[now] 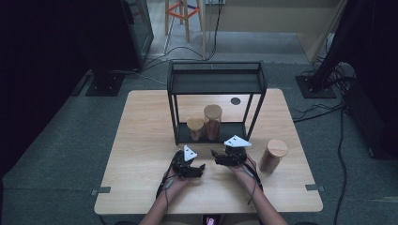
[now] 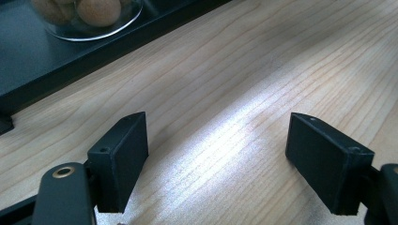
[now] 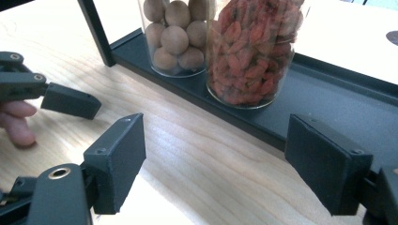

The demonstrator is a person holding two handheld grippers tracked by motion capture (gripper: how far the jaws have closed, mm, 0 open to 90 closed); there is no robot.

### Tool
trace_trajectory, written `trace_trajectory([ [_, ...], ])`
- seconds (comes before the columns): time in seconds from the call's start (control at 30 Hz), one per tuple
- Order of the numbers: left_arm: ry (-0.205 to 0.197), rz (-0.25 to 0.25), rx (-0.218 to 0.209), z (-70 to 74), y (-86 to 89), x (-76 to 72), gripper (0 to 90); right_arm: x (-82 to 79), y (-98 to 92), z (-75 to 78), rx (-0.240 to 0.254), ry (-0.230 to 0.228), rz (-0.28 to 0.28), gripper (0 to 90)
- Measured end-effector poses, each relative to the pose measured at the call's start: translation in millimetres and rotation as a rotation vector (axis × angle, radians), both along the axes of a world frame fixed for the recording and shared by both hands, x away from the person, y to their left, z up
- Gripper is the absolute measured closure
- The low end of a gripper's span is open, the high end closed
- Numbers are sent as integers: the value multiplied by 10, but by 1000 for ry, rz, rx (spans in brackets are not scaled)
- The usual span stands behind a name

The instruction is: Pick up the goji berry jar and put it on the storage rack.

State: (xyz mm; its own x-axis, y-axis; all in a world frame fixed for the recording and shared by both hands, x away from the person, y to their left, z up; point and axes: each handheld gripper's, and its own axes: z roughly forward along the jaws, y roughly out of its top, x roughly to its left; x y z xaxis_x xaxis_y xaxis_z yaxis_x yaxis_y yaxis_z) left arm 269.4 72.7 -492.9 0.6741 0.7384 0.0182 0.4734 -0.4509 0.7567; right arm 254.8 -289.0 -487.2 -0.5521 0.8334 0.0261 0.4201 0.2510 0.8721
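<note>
With both the left gripper and right gripper spread wide and empty on the table, the lone jar at right probably goes next onto the shelf, cleanly past its post and beside the red-filled jar.

High view dim; gripper views brighter, table glaring.

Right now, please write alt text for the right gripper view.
Two glass jars, one of brown balls and one of red berries, stand on a black shelf. The right gripper faces them, jaws open over the wooden table.
</note>
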Motion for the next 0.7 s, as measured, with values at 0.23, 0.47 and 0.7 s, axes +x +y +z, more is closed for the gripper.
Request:
trace_trajectory([
  [0.23, 1, -2, 0, 1, 1, 0, 214, -74, -53, 11, 12, -4, 9, 206],
  [0.47, 0, -3, 0, 0, 3, -2, 214, -130, -78, 17, 8, -2, 27, 206],
  [0.7, 0, -4, 1, 1, 3, -2, 214, -188, -118, 26, -6, 3, 25, 206],
])
